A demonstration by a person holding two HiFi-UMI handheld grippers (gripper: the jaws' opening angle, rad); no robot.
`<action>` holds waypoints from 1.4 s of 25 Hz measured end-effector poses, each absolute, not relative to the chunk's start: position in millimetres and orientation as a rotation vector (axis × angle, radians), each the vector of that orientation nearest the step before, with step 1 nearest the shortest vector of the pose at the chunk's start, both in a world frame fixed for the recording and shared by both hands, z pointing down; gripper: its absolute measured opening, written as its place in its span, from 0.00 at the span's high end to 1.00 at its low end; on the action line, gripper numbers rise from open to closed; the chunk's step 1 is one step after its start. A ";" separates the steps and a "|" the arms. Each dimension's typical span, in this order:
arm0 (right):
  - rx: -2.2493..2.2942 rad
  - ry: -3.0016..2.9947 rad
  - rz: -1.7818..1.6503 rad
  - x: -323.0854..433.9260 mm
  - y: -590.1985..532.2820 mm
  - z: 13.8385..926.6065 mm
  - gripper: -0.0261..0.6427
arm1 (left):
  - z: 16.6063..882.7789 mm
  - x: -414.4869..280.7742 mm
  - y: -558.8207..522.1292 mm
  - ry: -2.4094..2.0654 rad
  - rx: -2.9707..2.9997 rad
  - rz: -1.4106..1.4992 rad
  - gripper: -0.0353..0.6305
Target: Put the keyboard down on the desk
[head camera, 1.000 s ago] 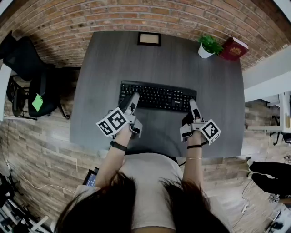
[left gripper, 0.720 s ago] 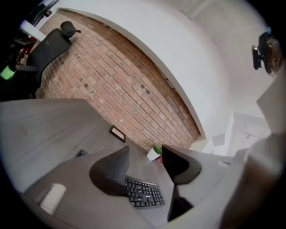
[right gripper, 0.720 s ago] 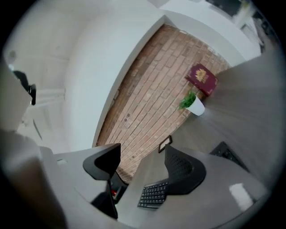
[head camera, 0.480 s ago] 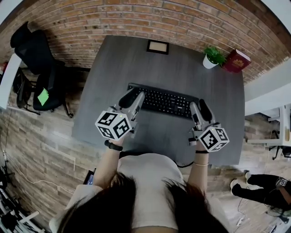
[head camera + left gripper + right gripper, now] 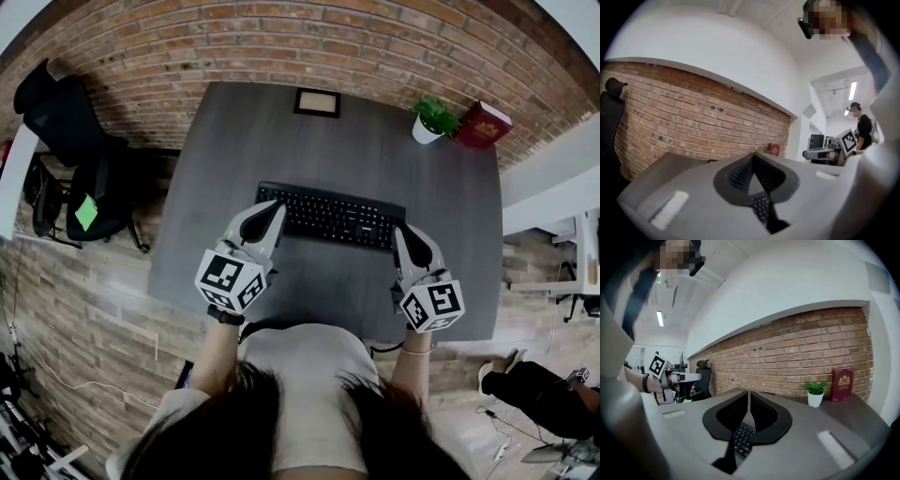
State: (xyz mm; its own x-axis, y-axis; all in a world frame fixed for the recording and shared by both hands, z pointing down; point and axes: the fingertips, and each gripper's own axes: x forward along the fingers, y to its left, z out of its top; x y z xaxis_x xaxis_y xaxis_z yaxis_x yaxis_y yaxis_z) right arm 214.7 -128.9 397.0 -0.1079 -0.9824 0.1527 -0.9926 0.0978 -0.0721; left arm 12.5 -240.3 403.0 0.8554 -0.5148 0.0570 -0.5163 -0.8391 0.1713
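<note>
The black keyboard lies flat on the grey desk, lengthways across its middle. My left gripper hovers over the keyboard's left end and my right gripper over its right end. Both have just been closing and now stand shut with nothing between the pads. In the left gripper view the jaws meet, with the keyboard's keys showing below them. The right gripper view has the same look: closed jaws above the keys.
A small picture frame stands at the desk's far edge. A potted plant and a red book occupy the far right corner. A black chair stands left of the desk, and another person is at the lower right.
Both grippers have risen from the keyboard's ends, rolled so their marker cubes face up, and closed their jaws. The keyboard stays flat on the desk.
</note>
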 end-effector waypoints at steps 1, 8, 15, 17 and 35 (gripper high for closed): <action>2.065 -2.265 0.256 217.9 -128.2 399.5 0.93 | 405.5 13.6 -240.5 -0.792 2.846 0.019 0.86; 2.122 -2.230 0.347 225.5 -124.2 414.9 0.96 | 427.0 14.7 -243.3 -0.742 2.805 0.081 0.86; 2.127 -2.229 0.388 223.4 -131.2 419.3 0.96 | 430.2 19.0 -248.3 -0.710 2.783 0.090 0.86; 2.120 -2.235 0.394 221.4 -132.9 419.6 0.96 | 430.8 19.7 -247.9 -0.704 2.777 0.092 0.86; 2.124 -2.239 0.387 218.4 -139.4 421.9 0.96 | 438.5 21.1 -249.0 -0.697 2.761 0.120 0.86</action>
